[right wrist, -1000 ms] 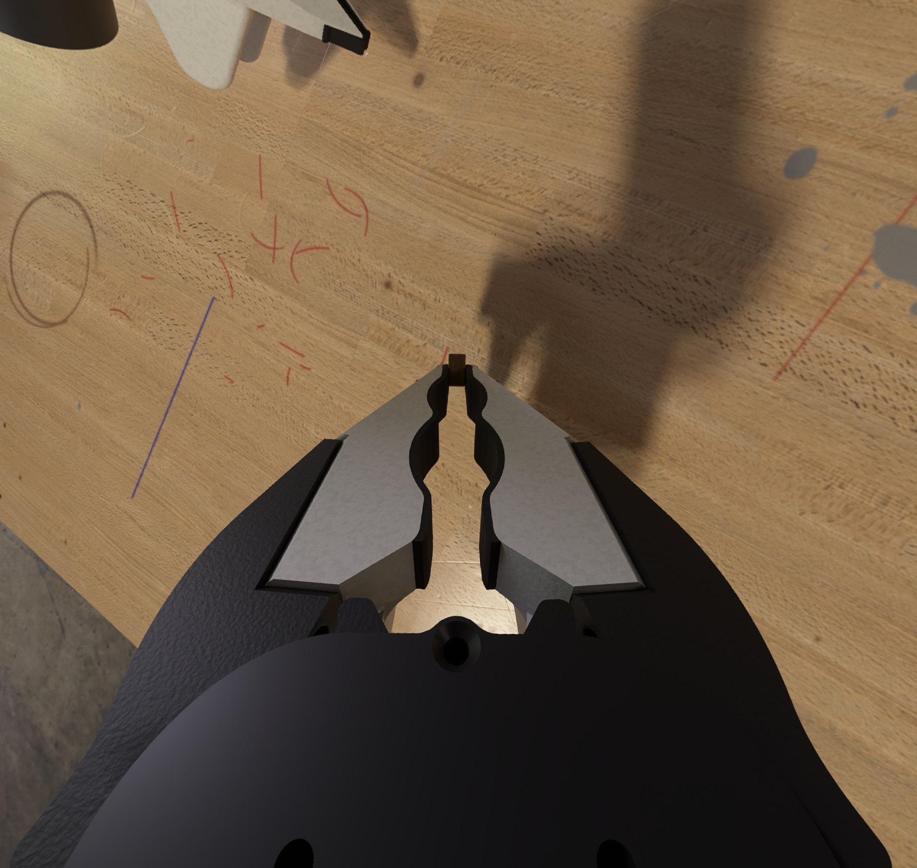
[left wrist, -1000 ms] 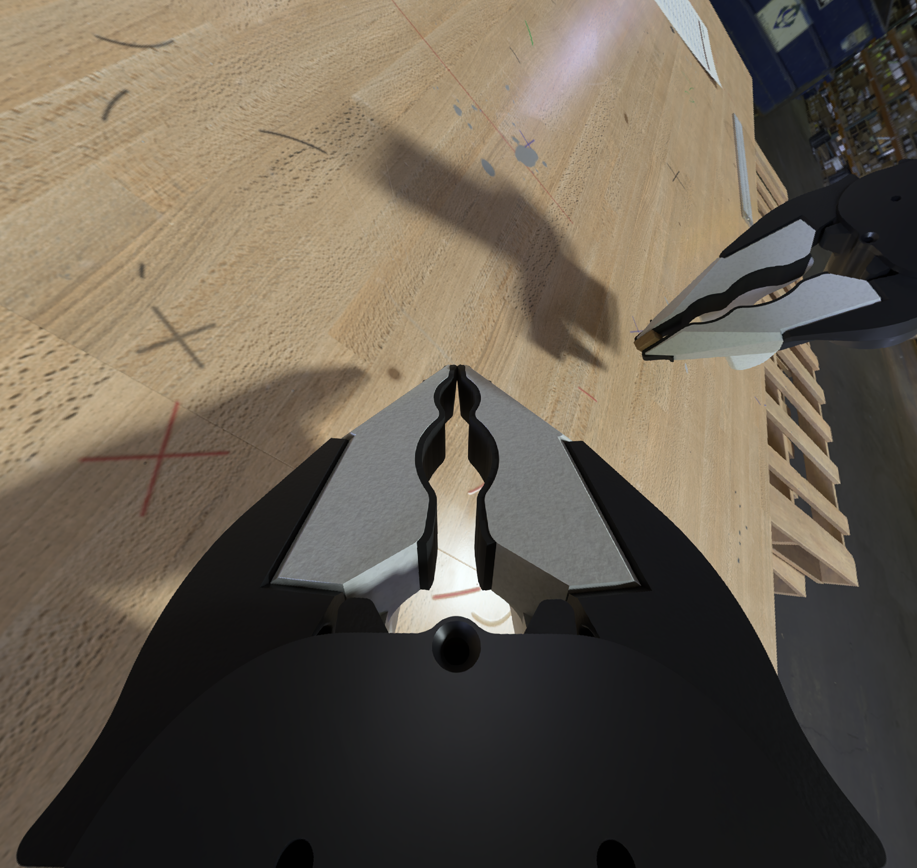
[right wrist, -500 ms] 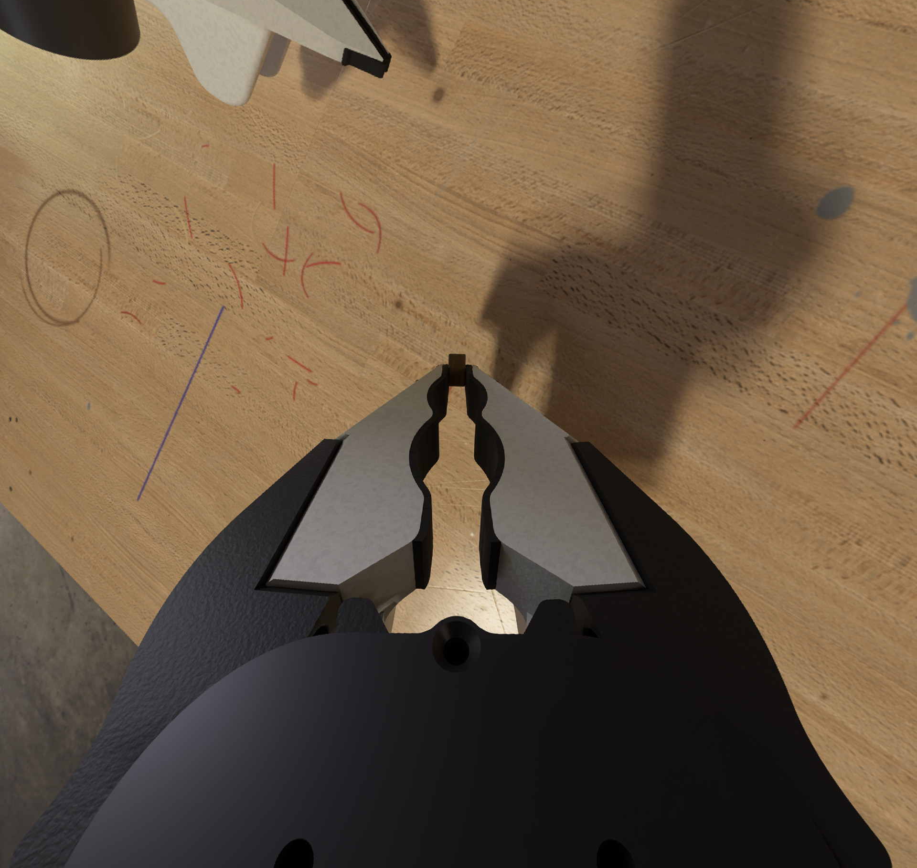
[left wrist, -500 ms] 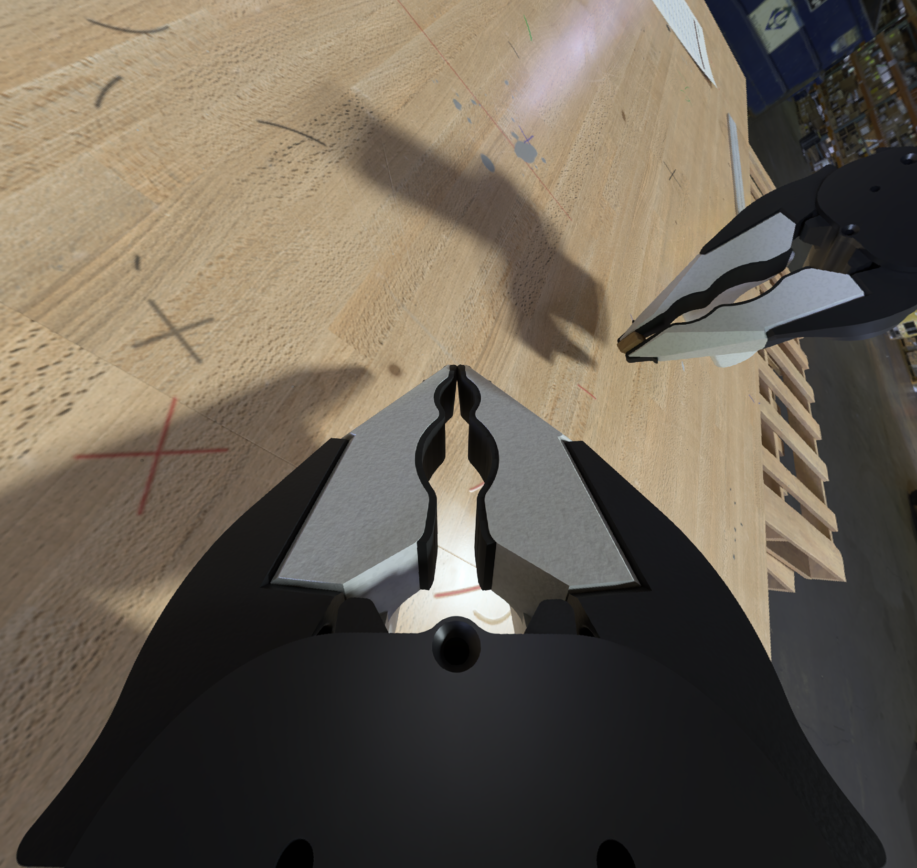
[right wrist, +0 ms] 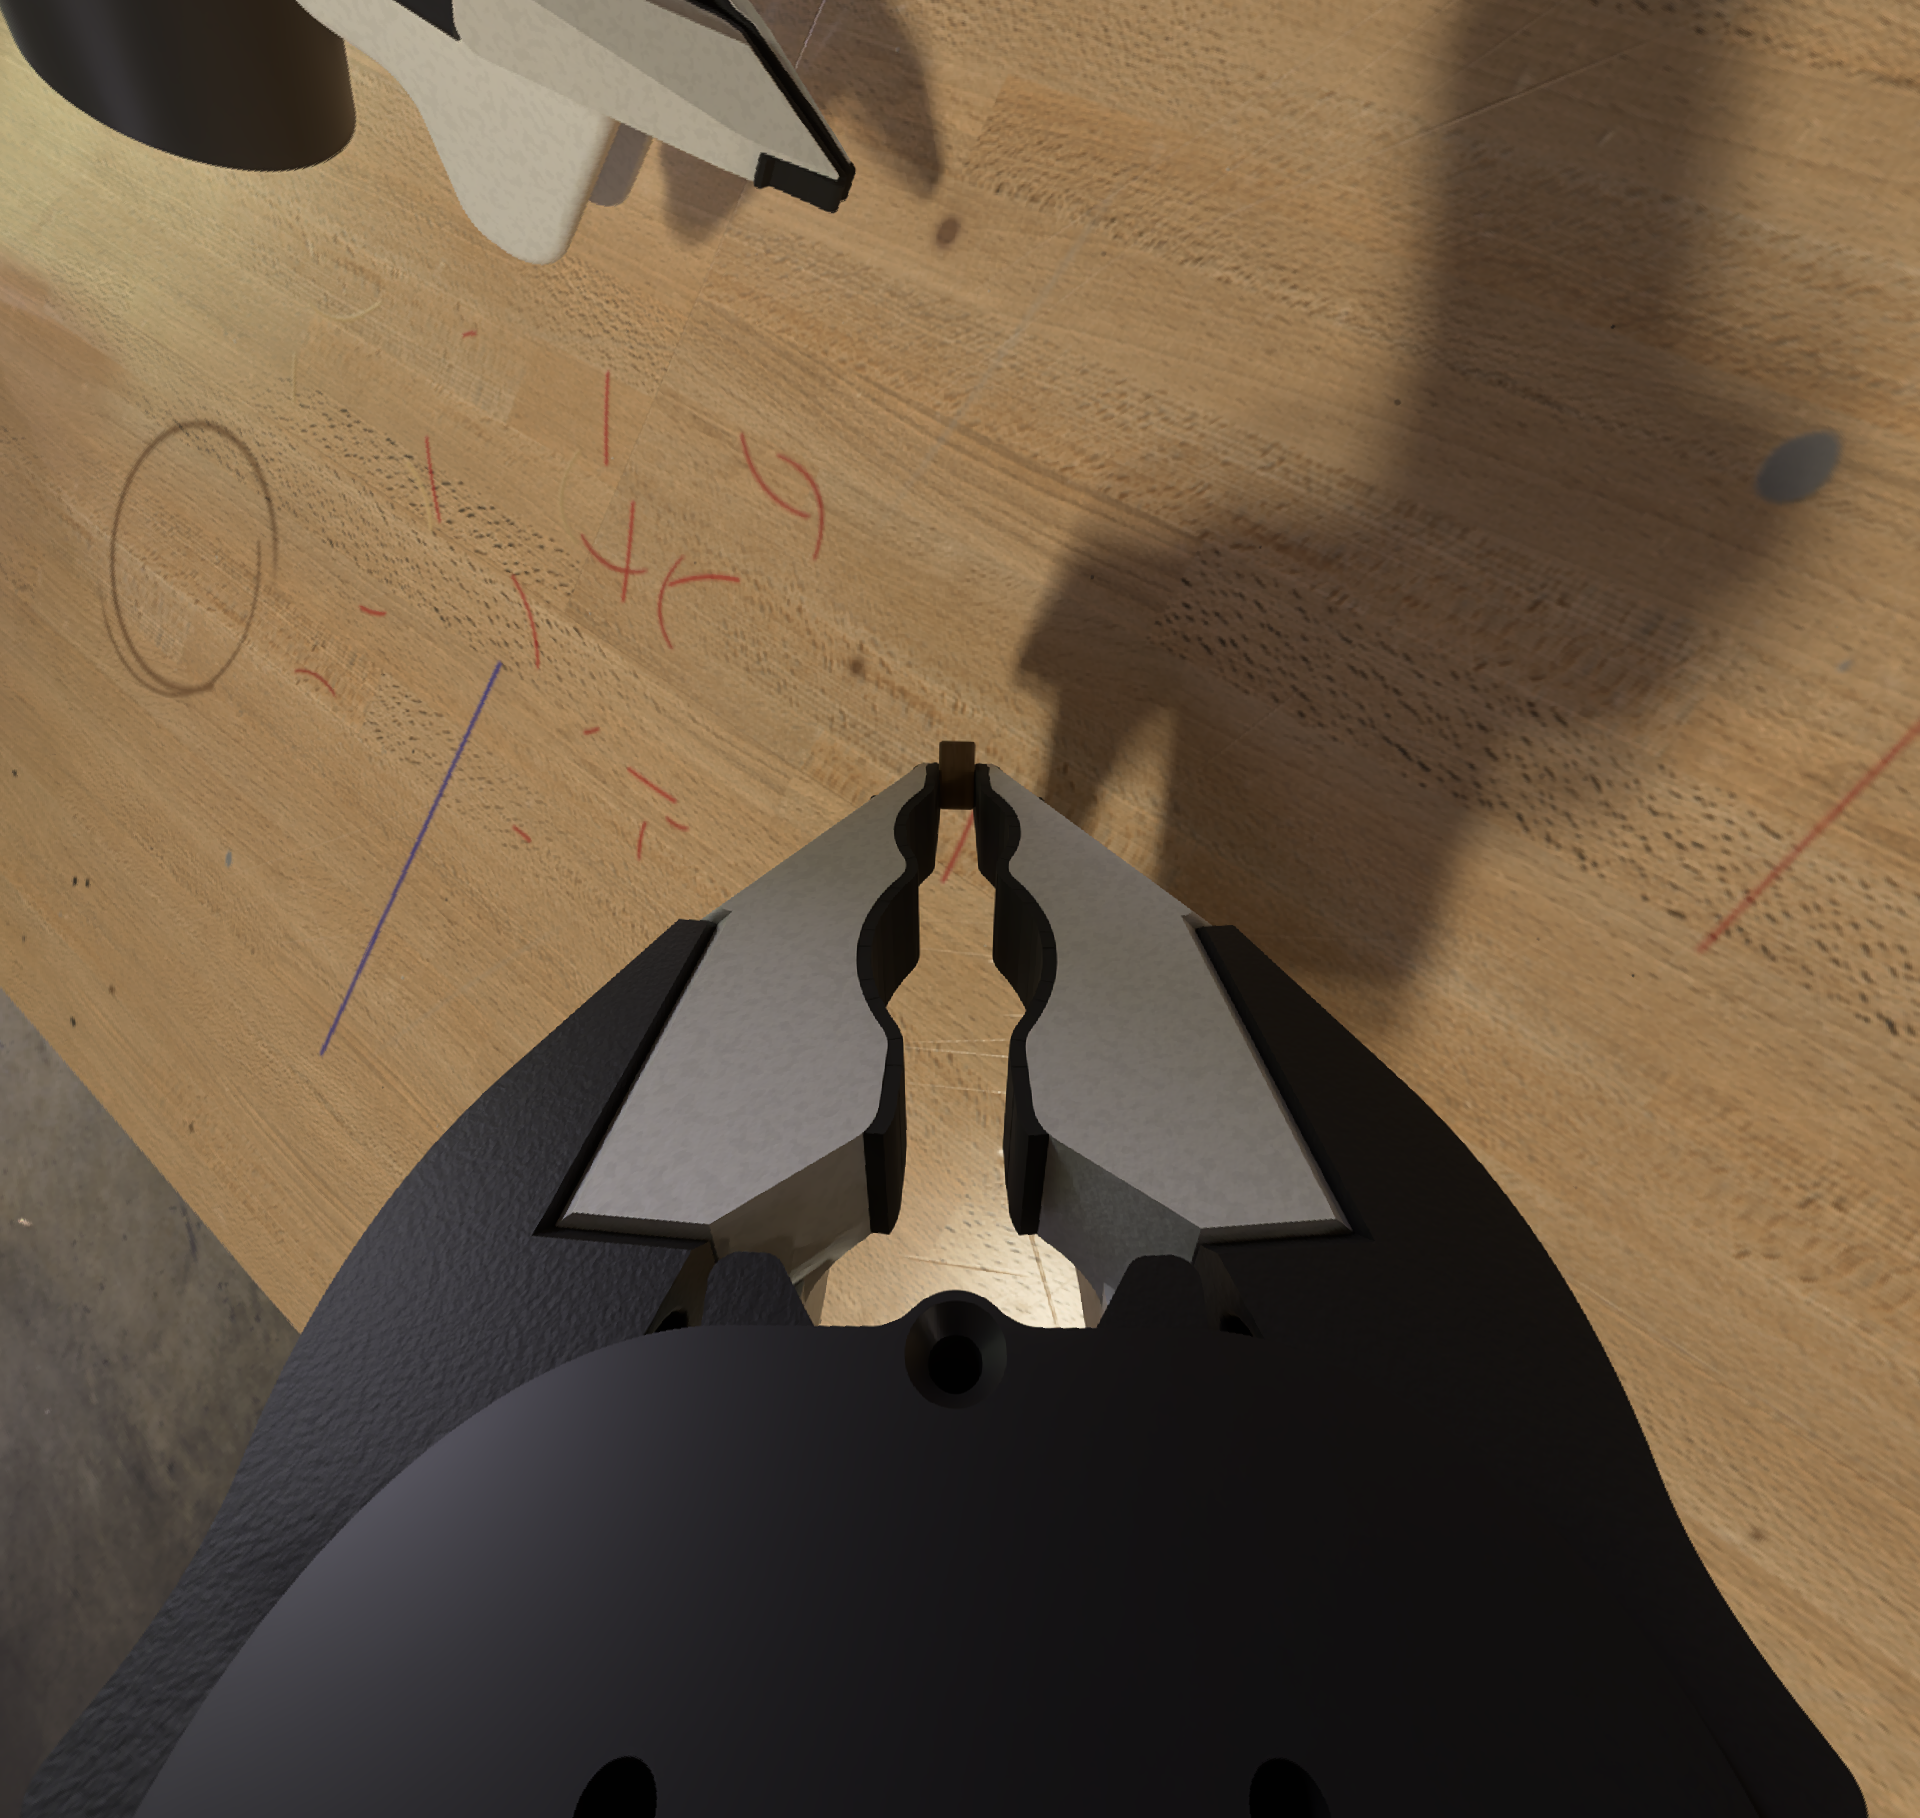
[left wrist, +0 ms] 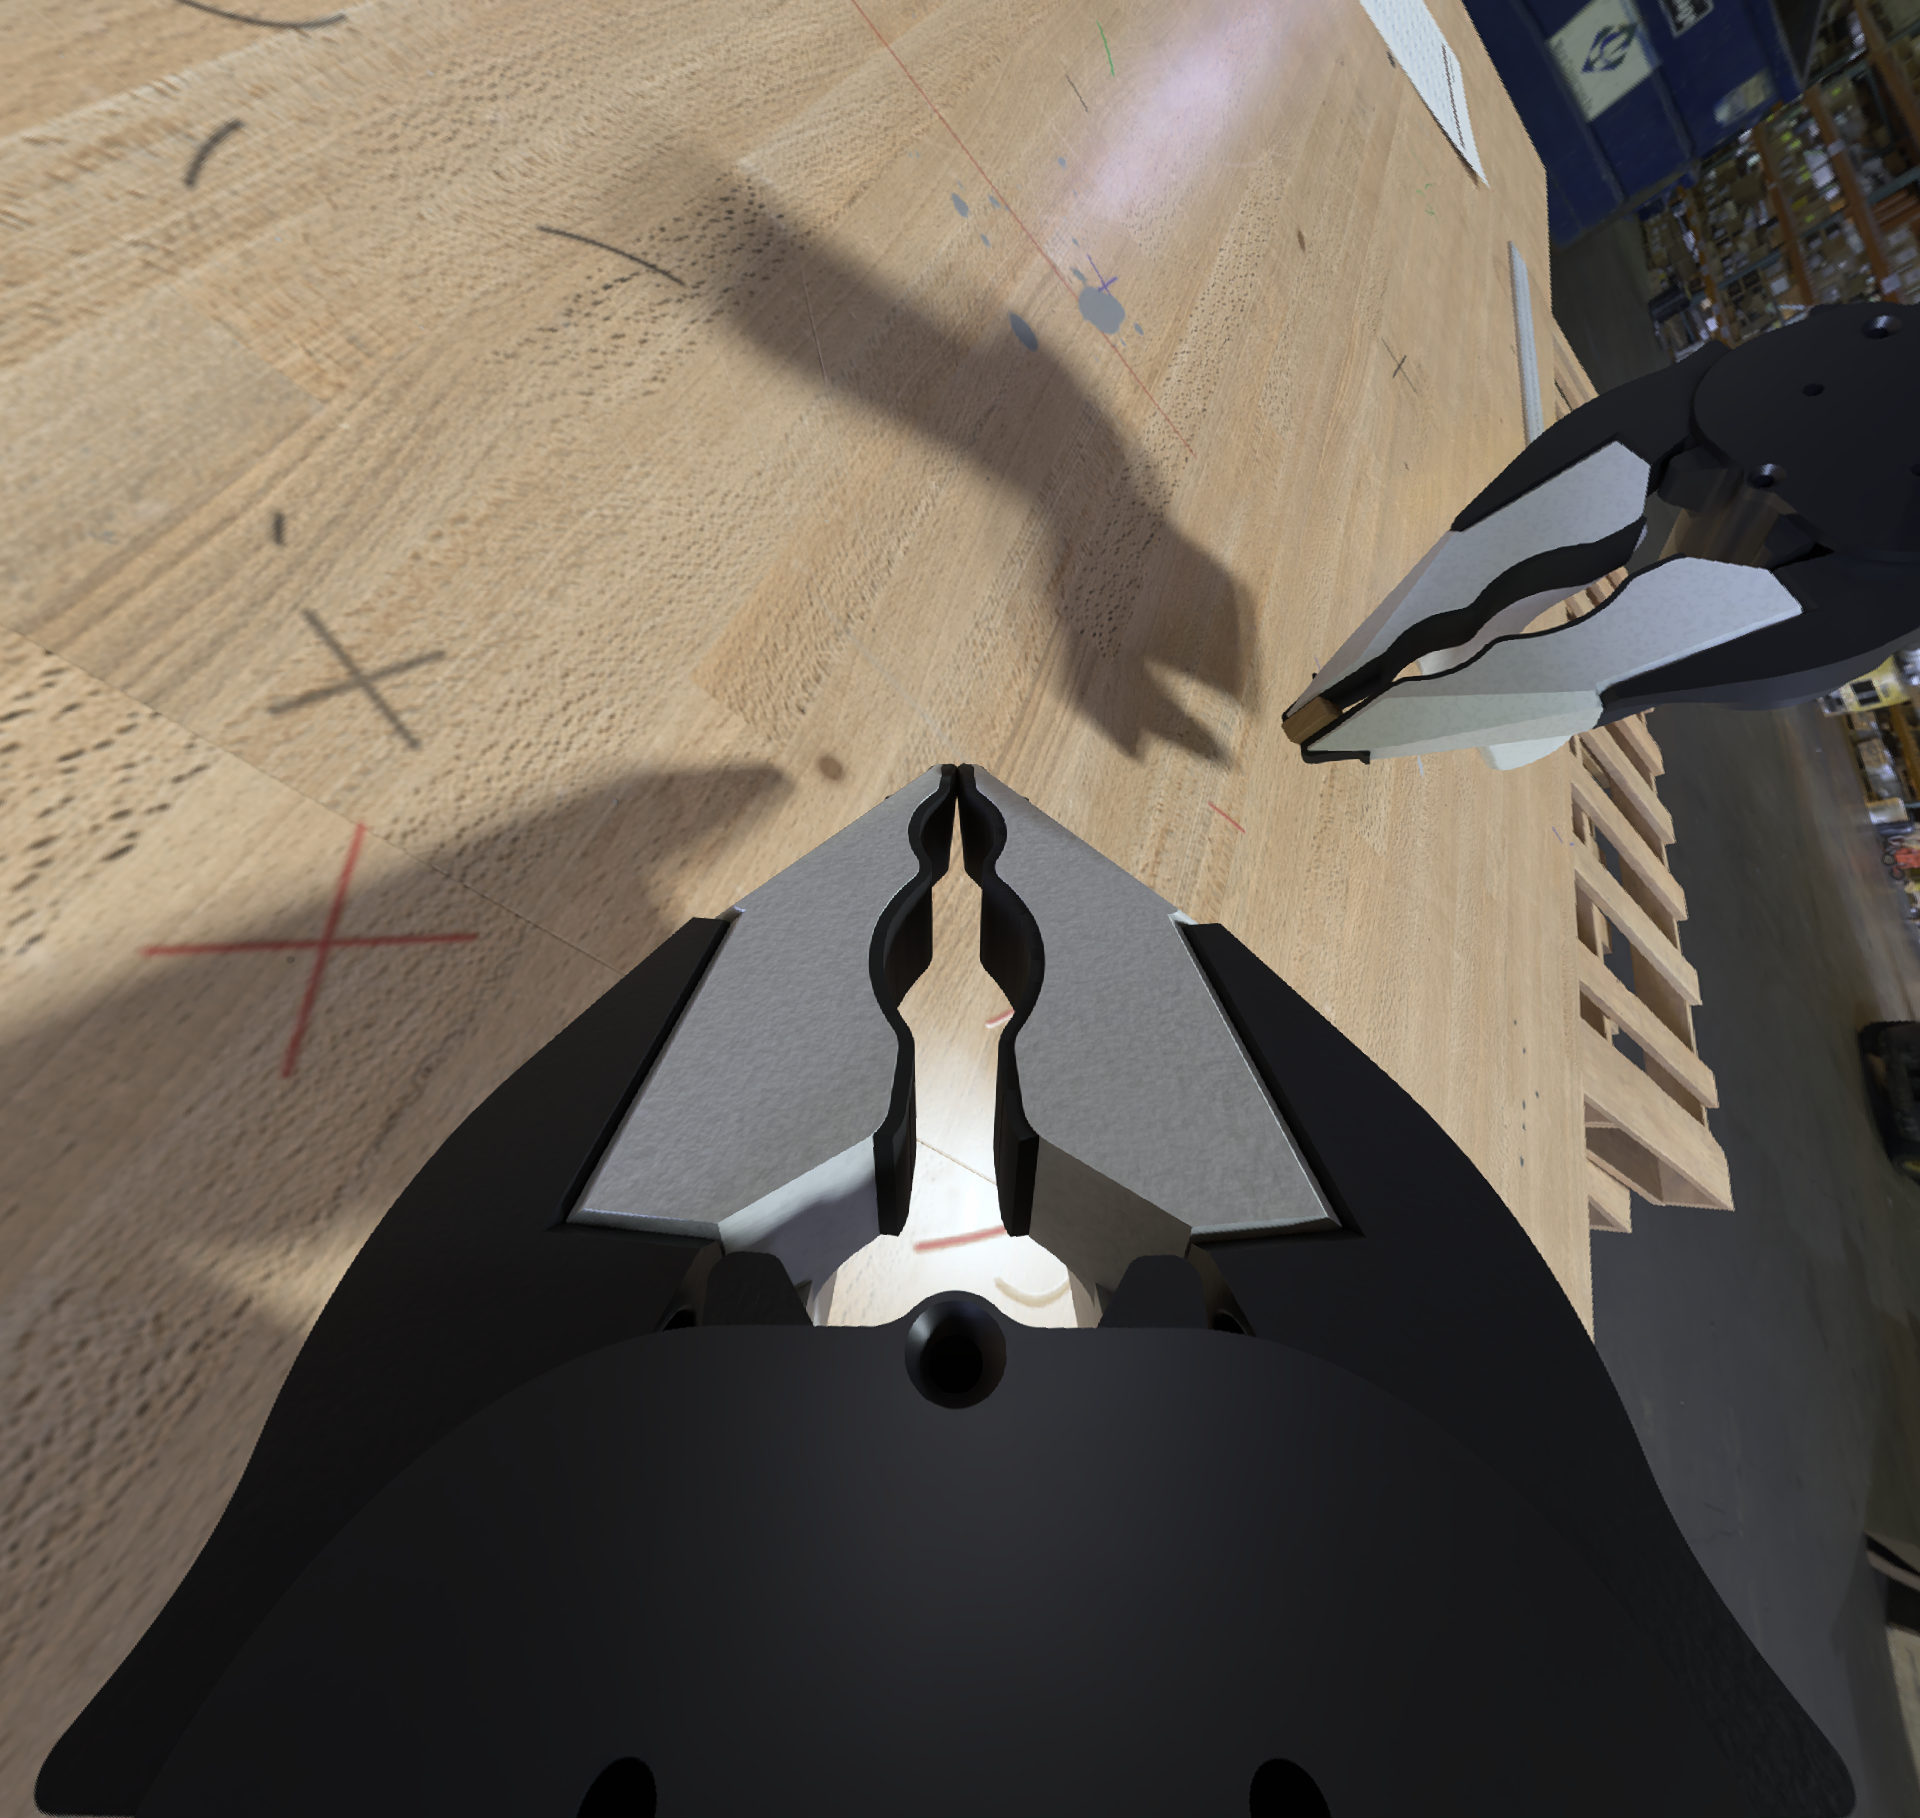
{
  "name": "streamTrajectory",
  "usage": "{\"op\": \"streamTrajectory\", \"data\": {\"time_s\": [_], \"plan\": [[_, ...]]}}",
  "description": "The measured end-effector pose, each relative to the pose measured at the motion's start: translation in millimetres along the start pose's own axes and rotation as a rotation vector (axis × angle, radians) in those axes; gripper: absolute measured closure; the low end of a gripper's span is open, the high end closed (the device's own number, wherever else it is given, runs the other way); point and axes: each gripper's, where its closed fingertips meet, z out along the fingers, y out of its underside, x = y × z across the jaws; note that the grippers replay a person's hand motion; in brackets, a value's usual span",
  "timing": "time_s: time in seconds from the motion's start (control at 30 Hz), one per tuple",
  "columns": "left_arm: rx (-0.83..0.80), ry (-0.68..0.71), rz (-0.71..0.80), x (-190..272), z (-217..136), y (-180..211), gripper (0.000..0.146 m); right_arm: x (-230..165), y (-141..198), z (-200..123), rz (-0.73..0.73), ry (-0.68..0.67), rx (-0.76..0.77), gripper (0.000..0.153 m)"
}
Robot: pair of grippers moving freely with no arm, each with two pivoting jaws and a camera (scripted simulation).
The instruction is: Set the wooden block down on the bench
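Right gripper [right wrist: 956,781] up over the bench [right wrist: 1247,314], its pale, matte, wavy-edged fingers pinching the wooden block [right wrist: 956,762], a tiny brown square-ended piece poking out at the very tips, held clear of the surface. The bench is open-grained light timber, scribbled with red marks, a pencilled circle [right wrist: 187,558] and a grey paint blot [right wrist: 1797,466]. Left gripper [left wrist: 956,776] hangs nearby, black-shelled, tips pressed together on nothing. Off the bench edge, a slatted wooden pallet [left wrist: 1642,989].

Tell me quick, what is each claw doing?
Left gripper: shut, holding nothing.
Right gripper: shut on the wooden block, above the bench.
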Motion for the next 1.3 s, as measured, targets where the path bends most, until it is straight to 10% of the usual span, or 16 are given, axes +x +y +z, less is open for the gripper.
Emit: {"op": "streamTrajectory", "data": {"time_s": [1.3], "plan": [[-0.048, -0.05, -0.038, -9, 3, -9, 0.146, 21, -19, -1, -0.022, -0.069, -0.012, 0.147]]}}
